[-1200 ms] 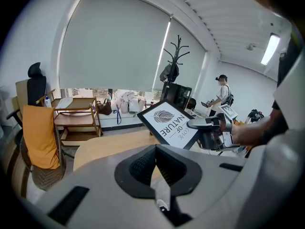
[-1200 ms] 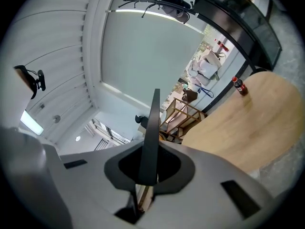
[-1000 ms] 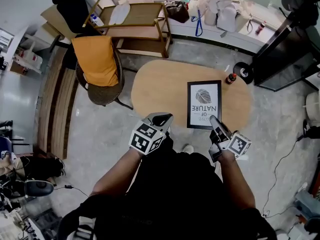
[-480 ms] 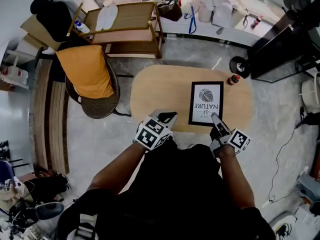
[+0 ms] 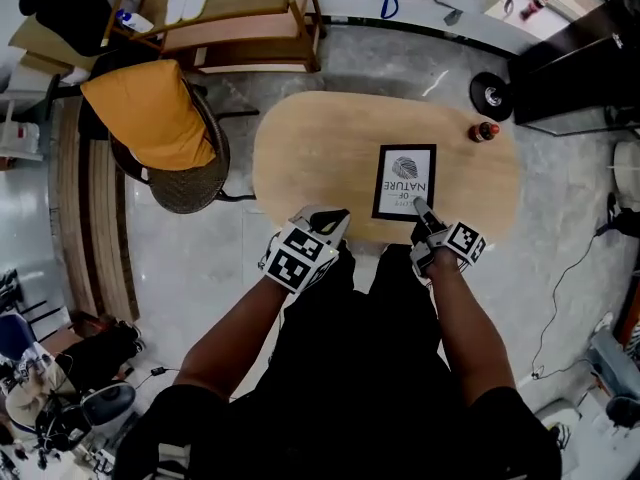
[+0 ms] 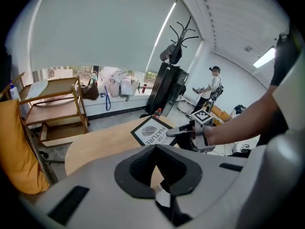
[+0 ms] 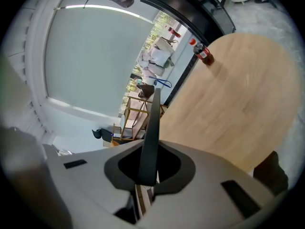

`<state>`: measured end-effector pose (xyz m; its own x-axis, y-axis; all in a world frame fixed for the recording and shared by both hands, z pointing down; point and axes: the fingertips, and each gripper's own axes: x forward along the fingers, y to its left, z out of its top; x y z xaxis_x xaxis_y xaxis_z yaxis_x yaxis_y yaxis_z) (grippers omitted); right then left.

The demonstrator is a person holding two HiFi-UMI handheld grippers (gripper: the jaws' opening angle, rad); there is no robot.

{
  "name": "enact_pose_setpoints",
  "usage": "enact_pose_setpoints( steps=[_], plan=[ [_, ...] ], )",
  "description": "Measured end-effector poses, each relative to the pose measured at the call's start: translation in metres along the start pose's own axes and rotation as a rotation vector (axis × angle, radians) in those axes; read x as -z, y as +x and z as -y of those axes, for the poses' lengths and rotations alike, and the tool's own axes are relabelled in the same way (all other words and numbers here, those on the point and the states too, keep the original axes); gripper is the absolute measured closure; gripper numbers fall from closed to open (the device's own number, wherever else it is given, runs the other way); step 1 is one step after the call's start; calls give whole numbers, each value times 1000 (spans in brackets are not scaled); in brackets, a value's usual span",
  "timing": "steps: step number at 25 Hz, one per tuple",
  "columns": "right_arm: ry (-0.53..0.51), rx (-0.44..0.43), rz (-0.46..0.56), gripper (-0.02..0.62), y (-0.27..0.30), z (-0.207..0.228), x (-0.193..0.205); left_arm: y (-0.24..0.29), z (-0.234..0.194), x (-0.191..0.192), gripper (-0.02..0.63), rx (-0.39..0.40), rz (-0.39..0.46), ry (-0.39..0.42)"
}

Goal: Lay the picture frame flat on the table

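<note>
The room had a grey polished floor (image 5: 200, 258) and a long window with its blind (image 6: 105, 27) drawn most of the way down. A black cabinet (image 5: 580, 68) stood at the far right, a wooden shelf unit (image 5: 250, 18) under the window, and a wicker chair (image 5: 185, 183) draped in orange cloth (image 5: 150, 113) at the tabletop's left end. The oval wooden tabletop (image 5: 310, 158) carried two items. The picture frame (image 5: 404, 182) lay flat, print up, on its right half close to the near edge. A small red-capped bottle (image 5: 486, 131) stood upright towards the far right rim, well apart from the frame. The left gripper (image 5: 335, 216) hung over the near edge, jaws together and empty. The right gripper (image 5: 416, 205) was likewise closed on nothing, its tip at the frame's near right corner.
</note>
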<state>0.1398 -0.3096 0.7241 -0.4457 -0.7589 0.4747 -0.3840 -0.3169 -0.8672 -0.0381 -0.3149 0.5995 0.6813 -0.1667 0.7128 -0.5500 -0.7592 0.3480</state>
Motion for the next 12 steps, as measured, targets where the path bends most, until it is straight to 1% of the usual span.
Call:
enact_pose_setpoints(
  steps=[2, 4, 7, 10, 12],
  plan=[
    [16, 21, -28, 578, 22, 26, 2, 2, -5, 8, 601, -31, -12, -54],
    [7, 38, -54, 577, 44, 47, 2, 4, -7, 14, 601, -54, -17, -106],
    [-2, 37, -75, 577, 81, 72, 0, 5, -11, 22, 601, -90, -27, -148],
    [18, 32, -92, 577, 108, 95, 6, 2, -9, 35, 601, -119, -55, -187],
    [13, 53, -112, 578, 121, 112, 10, 0, -7, 42, 601, -140, -68, -215]
  ],
)
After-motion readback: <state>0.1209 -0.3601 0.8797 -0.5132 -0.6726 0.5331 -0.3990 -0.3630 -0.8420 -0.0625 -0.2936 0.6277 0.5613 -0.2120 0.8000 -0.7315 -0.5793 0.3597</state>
